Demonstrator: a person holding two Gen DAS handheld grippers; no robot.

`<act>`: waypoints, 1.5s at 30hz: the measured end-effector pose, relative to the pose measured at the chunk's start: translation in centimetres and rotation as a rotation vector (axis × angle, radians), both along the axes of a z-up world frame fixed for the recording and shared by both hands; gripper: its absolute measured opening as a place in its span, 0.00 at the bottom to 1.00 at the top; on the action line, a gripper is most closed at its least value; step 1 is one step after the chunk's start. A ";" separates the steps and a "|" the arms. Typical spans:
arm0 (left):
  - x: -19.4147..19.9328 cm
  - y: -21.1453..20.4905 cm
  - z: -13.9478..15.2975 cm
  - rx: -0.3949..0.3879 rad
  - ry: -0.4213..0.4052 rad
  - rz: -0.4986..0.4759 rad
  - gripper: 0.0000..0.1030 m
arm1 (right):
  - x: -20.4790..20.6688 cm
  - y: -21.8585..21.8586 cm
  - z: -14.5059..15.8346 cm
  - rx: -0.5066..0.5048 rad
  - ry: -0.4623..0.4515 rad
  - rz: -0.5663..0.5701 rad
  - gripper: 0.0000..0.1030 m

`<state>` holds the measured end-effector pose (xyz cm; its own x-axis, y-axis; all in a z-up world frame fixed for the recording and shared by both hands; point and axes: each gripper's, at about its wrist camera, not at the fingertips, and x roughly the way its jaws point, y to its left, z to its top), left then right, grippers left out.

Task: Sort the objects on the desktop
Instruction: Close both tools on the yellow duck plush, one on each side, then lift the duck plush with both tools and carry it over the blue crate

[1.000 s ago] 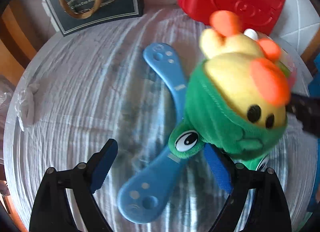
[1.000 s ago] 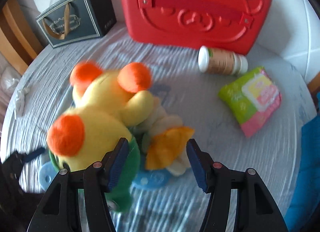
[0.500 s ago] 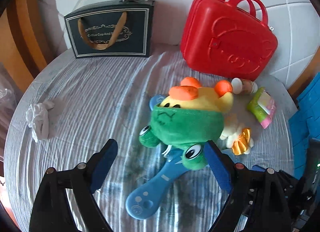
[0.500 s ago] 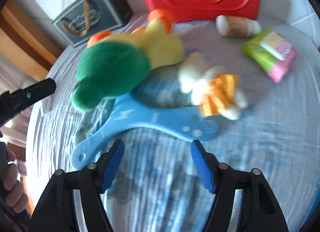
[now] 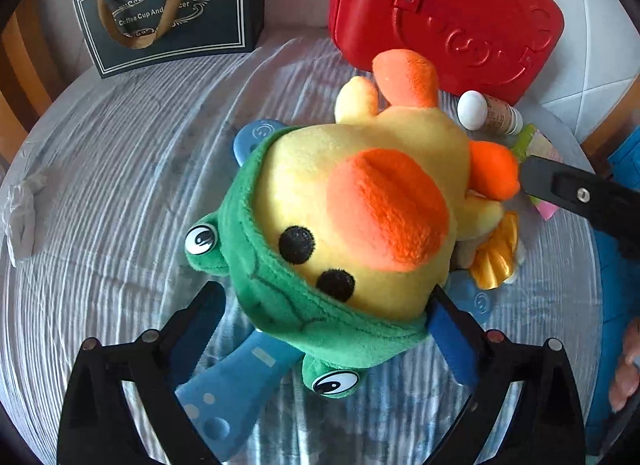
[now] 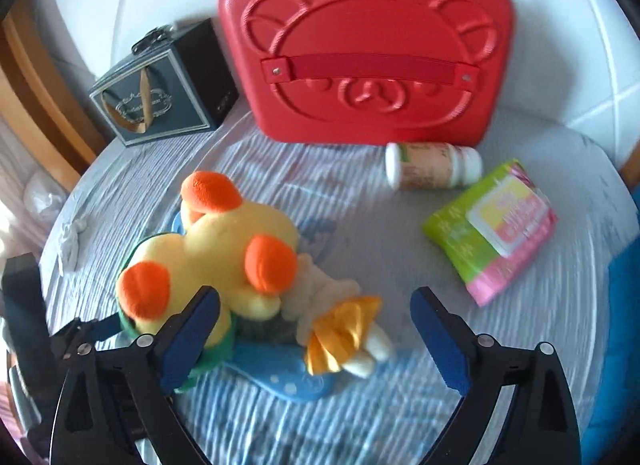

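Plush duck (image 5: 352, 217) between left gripper (image 5: 324, 325) jaws — opening wide, nearer. Right gripper (image 6: 316, 329) opening too — duck toward its left finger.

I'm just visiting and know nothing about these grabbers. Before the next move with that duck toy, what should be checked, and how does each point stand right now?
1. Left gripper lined up on the yellow duck plush: ok, its green-hooded head sits between the jaws.
2. Left jaws gripping it: not ok, they are opening, and contact cannot be confirmed.
3. Right gripper free: ok, its jaws are opening, and the small white plush lies between them ungripped.
4. Duck clear of other items: not ok, it lies on the blue boomerang-shaped toy and against the small plush.
5. Red case open to receive things: not ok, it stands closed.
6. Bottle and wipes pack out of the way: ok.
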<state>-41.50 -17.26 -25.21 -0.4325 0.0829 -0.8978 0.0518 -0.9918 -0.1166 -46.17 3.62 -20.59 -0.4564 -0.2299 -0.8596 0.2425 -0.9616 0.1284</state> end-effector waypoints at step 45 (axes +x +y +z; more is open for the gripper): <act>-4.5 -2.3 -1.0 -0.112 0.062 -0.296 0.84 | 0.4 -6.2 -4.4 -0.083 -0.129 0.020 0.42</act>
